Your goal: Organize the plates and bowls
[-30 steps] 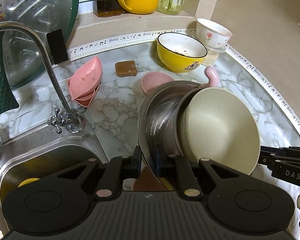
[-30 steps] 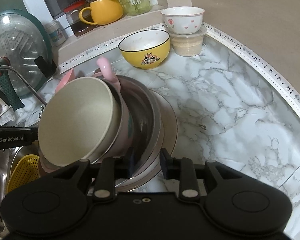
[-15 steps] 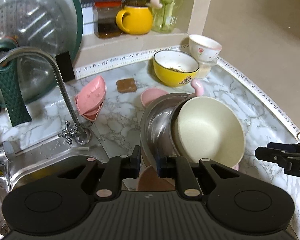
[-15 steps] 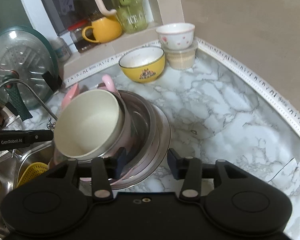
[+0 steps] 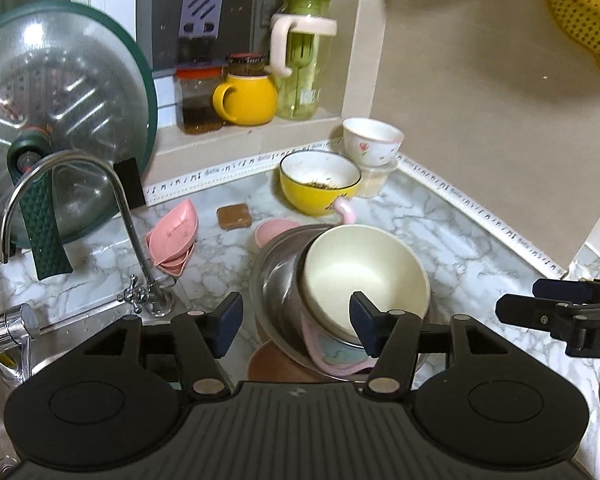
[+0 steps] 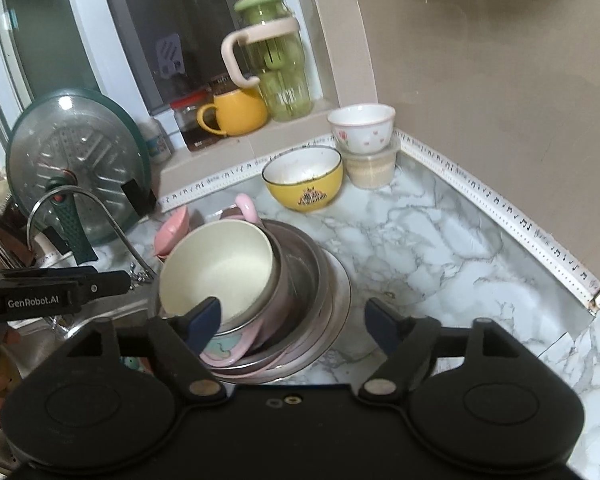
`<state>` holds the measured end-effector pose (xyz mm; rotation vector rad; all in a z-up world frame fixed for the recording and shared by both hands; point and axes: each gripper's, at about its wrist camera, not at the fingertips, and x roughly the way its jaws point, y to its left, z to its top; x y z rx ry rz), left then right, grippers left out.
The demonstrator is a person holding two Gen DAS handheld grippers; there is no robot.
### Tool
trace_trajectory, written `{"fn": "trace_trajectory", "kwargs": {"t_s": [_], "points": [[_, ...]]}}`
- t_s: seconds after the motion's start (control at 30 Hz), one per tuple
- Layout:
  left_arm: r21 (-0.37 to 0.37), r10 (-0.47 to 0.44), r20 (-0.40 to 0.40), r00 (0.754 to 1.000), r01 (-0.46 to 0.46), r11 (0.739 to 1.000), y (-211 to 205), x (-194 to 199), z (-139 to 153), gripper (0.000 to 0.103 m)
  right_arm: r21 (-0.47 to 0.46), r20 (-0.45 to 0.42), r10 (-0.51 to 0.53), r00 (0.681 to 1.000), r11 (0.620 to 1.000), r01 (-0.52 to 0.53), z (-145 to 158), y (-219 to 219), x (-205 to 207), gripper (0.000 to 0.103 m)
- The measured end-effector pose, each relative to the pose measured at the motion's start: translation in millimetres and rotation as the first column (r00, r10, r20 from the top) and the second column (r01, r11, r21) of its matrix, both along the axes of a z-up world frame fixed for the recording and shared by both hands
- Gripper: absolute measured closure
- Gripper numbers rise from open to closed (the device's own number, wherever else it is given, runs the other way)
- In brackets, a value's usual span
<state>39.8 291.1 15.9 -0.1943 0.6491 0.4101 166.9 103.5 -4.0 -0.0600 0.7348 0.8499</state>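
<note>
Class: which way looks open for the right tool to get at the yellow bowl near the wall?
Probably yes: the right tool, its jaws opening and empty, has bare marble counter leading right of the stacked bowls to the yellow bowl.

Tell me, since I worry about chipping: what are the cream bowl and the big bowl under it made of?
Cream bowl: probably matte plastic or fibre composite; dull, no glare. Big bowl: looks like stainless steel; grey, mirror-like reflections.

Bare countertop (image 6: 440, 248) right, faucet (image 5: 112, 216) left
</note>
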Motion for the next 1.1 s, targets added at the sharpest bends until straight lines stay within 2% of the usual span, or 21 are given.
{"fn": "trace_trajectory", "kwargs": {"t_s": [0.1,0.27,0.37,0.43,0.57,0.8,1.1], "points": [[0.014,-0.007,0.019,1.0,0.006,1.0,-9.8,-3.5,4.2,0.032,0.009,0.04,0.007,0.999,1.0,-0.007,5.4,-3.9,-8.4,0.012],[0.049,-0.031,0.042,0.999,0.029,0.998,-26.4,-8.7,8.4,0.028,0.018,0.103,0.018,0.995,1.0,-0.02,14.1,-9.9,-21.9,0.001],[0.044,-0.041,0.058,0.997,0.038,0.998,-33.8,-12.5,9.8,0.024,0.016,0.16,0.022,0.987,1.0,-0.024,19.5,-11.9,-31.4,0.0],[0.047,-0.033,0.066,0.997,0.03,0.998,-37.2,-14.1,10.2,0.015,0.017,0.186,0.017,0.982,1.0,-0.021,22.0,-14.7,-36.5,0.0],[0.054,-0.031,0.08,0.996,0.026,0.998,-45.0,-18.3,10.4,0.004,0.038,0.207,-0.003,0.978,0.999,-0.005,23.8,-22.6,-42.7,0.0],[0.02,-0.03,0.082,0.996,0.028,0.999,-54.5,-24.1,8.5,0.003,0.067,0.205,-0.036,0.978,0.997,0.023,21.1,-35.7,-46.4,0.0],[0.049,-0.045,0.068,0.997,0.042,0.998,-72.6,-29.3,10.4,0.003,0.104,0.188,-0.089,0.978,0.992,0.07,20.7,-57.3,-50.6,0.0]]}}
